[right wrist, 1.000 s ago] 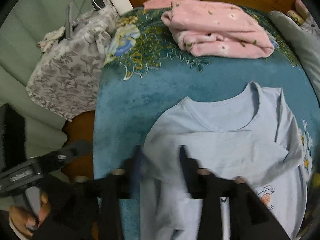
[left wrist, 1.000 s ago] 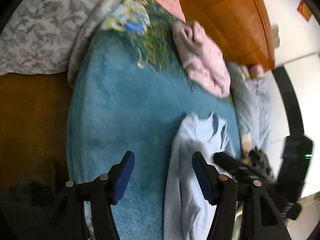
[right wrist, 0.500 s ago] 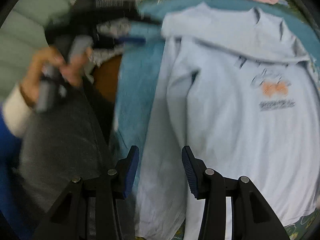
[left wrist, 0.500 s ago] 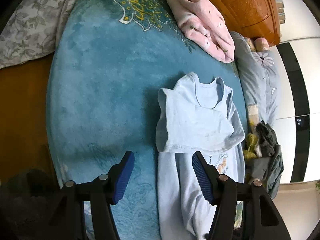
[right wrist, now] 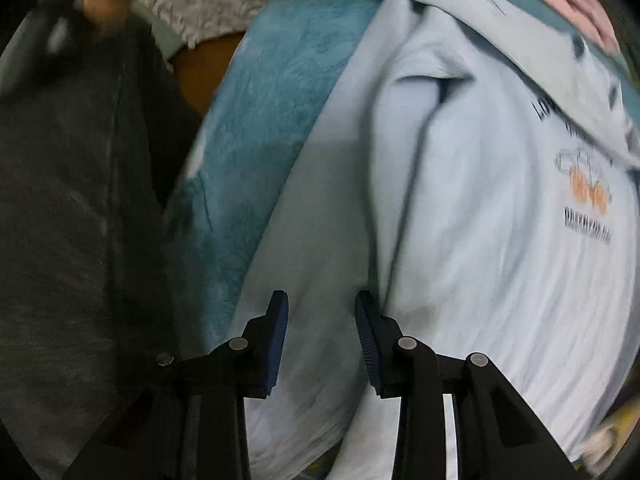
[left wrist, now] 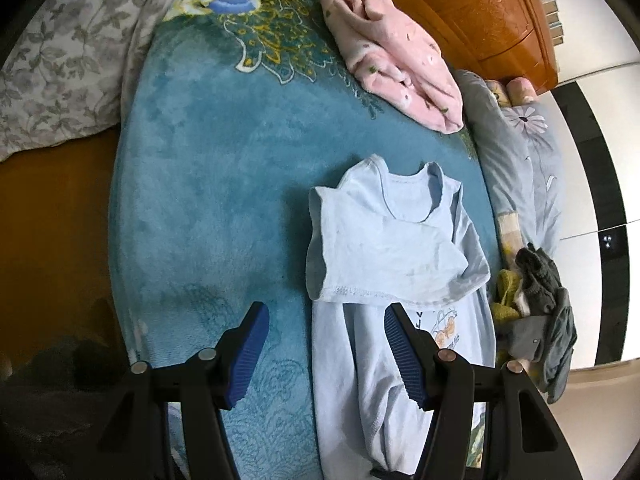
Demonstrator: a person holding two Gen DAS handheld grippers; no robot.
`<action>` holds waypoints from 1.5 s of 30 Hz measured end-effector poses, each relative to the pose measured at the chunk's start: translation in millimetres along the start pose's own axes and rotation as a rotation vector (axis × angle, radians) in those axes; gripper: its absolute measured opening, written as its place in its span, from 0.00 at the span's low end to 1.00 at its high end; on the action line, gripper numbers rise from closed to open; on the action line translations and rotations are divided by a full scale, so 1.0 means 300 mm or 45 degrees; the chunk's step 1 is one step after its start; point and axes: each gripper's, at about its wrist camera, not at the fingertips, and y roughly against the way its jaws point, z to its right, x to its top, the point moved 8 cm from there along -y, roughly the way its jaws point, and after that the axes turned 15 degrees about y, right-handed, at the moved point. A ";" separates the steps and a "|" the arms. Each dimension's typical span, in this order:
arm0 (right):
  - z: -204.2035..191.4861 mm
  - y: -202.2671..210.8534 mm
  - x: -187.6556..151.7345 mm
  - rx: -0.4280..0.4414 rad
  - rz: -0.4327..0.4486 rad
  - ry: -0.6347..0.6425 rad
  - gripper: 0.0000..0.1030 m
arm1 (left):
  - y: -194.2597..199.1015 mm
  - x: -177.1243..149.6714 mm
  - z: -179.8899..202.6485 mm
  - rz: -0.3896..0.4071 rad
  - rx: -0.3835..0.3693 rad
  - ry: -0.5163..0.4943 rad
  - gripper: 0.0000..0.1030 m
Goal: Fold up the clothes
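A light blue T-shirt [left wrist: 384, 248] lies on a teal plush blanket [left wrist: 208, 184], its sleeve folded across the chest above an orange print. My left gripper [left wrist: 324, 314] is open and empty, held above the shirt's left edge. In the right wrist view the shirt [right wrist: 460, 208] fills the frame, blurred. My right gripper [right wrist: 321, 300] is open, low over the shirt's lower left side, with cloth beneath the jaws and nothing held.
A crumpled pink garment [left wrist: 396, 64] lies at the blanket's far end by a wooden headboard [left wrist: 472, 4]. A floral grey quilt [left wrist: 60, 52] lies at left. Grey and yellow clothes [left wrist: 536, 300] are piled at right. The person's dark trousers [right wrist: 72, 208] are at left.
My right gripper has dropped down close over the shirt's lower part. My left gripper has pulled back and tilted, with the whole shirt now in view.
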 end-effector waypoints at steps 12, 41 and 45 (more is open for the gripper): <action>0.105 0.196 0.048 0.231 0.263 -0.236 0.01 | 0.045 0.036 -0.022 0.062 -0.100 0.091 0.62; 0.292 0.150 0.073 -0.039 0.345 -0.120 0.43 | -0.106 0.023 0.016 -0.024 -0.101 0.144 0.62; 0.247 0.067 0.077 -0.107 0.265 -0.046 0.42 | -0.112 0.017 0.024 -0.026 -0.091 0.136 0.62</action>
